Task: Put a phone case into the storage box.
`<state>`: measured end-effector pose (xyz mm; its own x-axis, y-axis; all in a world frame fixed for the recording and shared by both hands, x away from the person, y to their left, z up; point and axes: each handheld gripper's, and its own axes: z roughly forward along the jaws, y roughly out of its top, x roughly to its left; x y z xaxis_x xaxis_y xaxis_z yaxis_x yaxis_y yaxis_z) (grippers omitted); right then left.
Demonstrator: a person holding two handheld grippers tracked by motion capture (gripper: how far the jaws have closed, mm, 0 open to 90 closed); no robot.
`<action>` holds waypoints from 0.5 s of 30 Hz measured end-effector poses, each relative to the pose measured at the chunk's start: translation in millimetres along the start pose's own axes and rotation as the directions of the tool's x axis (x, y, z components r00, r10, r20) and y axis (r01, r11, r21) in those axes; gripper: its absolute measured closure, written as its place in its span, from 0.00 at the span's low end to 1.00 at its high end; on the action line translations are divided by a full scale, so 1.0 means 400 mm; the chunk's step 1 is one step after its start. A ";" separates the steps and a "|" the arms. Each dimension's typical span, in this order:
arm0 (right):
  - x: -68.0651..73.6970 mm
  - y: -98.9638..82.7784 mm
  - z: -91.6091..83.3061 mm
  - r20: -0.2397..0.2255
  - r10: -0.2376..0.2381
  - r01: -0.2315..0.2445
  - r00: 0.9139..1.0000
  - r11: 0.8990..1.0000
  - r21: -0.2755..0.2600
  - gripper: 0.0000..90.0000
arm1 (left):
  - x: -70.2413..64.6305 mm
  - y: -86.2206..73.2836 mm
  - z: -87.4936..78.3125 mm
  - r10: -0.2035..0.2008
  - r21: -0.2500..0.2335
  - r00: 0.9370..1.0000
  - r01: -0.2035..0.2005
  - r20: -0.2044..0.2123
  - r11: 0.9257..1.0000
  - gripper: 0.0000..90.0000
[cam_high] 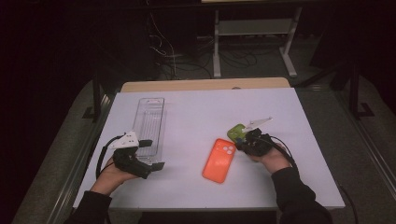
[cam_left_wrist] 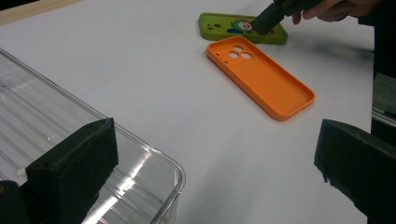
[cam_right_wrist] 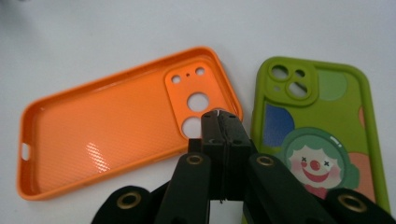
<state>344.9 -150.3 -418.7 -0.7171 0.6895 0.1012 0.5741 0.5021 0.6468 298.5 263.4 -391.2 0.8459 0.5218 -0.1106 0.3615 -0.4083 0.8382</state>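
An orange phone case (cam_high: pixel 218 161) (cam_left_wrist: pixel 261 77) (cam_right_wrist: pixel 107 126) lies inside-up on the white table, its camera cut-outs toward the far side. Just beyond it to the right lies a green phone case (cam_high: pixel 235 132) (cam_left_wrist: pixel 224 25) (cam_right_wrist: pixel 317 130) with a clown picture. My right gripper (cam_high: pixel 240 141) (cam_right_wrist: pixel 219 114) (cam_left_wrist: pixel 259 23) is shut with nothing between its jaws, its tips over the narrow gap between the two cases. My left gripper (cam_high: pixel 153 154) (cam_left_wrist: pixel 215 140) stands open at the near end of a clear plastic tray (cam_high: pixel 163 121) (cam_left_wrist: pixel 140 147), one jaw over the tray's corner.
The white tabletop (cam_high: pixel 196 107) ends in a wooden strip (cam_high: pixel 205 84) at the far side. Beyond it on the dark floor are cables and a metal frame (cam_high: pixel 252 28). The tray lies lengthwise along the table's left part.
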 end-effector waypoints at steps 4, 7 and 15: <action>-0.003 -0.003 0.008 0.004 0.009 -0.009 1.000 1.000 0.010 0.98 | 0.000 -0.001 0.001 -0.008 -0.003 1.000 0.008 -0.002 1.000 0.00; -0.005 -0.006 0.017 0.001 0.014 -0.014 1.000 1.000 0.019 0.98 | 0.001 -0.001 0.001 0.007 0.005 1.000 -0.007 -0.002 1.000 0.00; -0.008 -0.008 0.033 0.014 0.014 -0.014 1.000 1.000 0.024 0.98 | 0.000 -0.001 0.000 0.002 0.006 1.000 -0.002 -0.003 1.000 0.00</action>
<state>350.5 -147.1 -431.2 -0.7035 0.7038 0.0994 0.5935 0.5047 0.6269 298.2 263.4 -391.7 0.8453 0.5233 -0.1075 0.3622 -0.4134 0.8354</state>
